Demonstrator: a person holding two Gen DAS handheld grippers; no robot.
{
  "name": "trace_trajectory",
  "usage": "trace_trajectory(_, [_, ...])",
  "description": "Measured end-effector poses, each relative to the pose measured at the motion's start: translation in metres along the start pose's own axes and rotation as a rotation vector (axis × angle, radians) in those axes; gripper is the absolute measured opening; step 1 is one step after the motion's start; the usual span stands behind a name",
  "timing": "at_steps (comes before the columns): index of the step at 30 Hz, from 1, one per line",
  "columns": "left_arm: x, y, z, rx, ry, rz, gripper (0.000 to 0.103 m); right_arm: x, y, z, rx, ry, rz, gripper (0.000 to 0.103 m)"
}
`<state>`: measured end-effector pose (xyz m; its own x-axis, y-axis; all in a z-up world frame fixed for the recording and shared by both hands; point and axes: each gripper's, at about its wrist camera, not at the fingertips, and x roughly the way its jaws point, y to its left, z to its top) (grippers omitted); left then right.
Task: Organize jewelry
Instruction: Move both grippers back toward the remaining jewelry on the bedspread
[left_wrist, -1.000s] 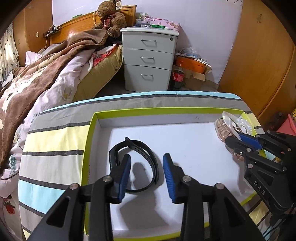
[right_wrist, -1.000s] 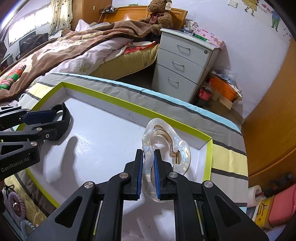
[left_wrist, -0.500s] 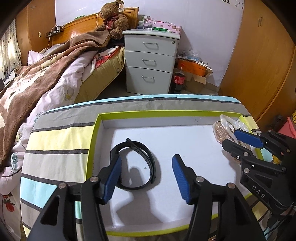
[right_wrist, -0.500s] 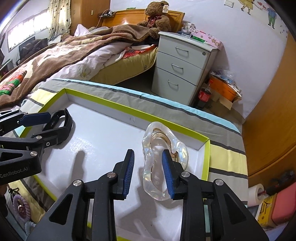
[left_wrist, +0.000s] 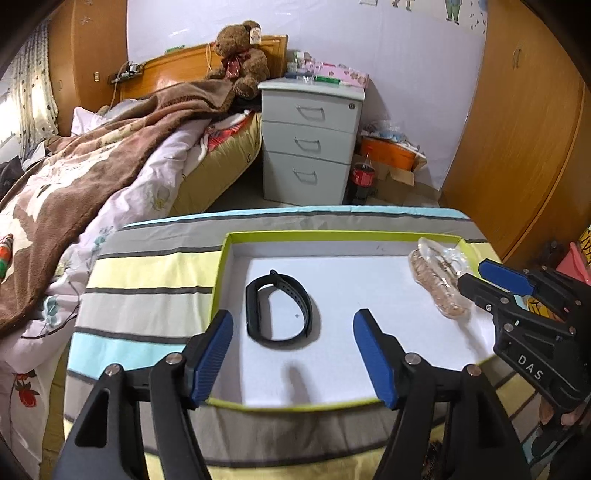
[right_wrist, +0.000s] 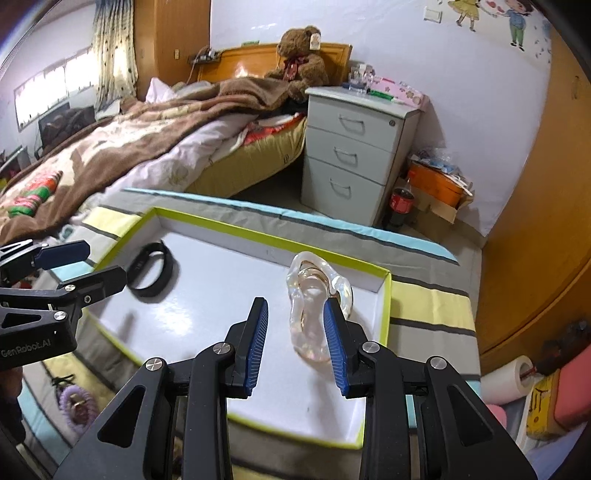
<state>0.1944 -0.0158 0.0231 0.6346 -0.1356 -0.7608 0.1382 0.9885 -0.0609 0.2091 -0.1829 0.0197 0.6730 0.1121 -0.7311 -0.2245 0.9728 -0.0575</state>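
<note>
The left gripper (left_wrist: 293, 354) is pointing steeply down over the white tray (left_wrist: 369, 369); its fingers have just been opening and are standing wide, holding nothing; the black band (left_wrist: 279, 308) is lying in the tray beyond them; the right gripper (right_wrist: 295, 341) is tilting likewise, fingers having just parted, the clear bangle packet (right_wrist: 314, 306) lying released between them.

Striped cloth-covered table (left_wrist: 147, 273) bears green-rimmed tray (left_wrist: 332, 236), purple hair tie (right_wrist: 75, 402)
</note>
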Motion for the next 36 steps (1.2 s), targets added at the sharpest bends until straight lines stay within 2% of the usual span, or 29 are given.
trace_trajectory(12, [-0.07, 0.006, -0.037, -0.017, -0.085, 0.01, 0.075, -0.063, 0.003, -0.035, 0.04, -0.073, 0.017, 0.032])
trace_trajectory(19, [-0.102, 0.012, -0.062, -0.037, -0.126, -0.003, 0.076, -0.086, 0.004, -0.066, 0.067, -0.082, 0.05, 0.033])
trace_trajectory(29, [-0.122, 0.022, -0.109, -0.059, -0.135, 0.005, 0.078, -0.089, 0.01, -0.109, 0.096, -0.05, 0.093, 0.033])
trace_trajectory(36, [-0.118, 0.033, -0.134, -0.077, -0.103, -0.006, 0.08, -0.082, 0.025, -0.116, 0.084, -0.042, 0.142, 0.033])
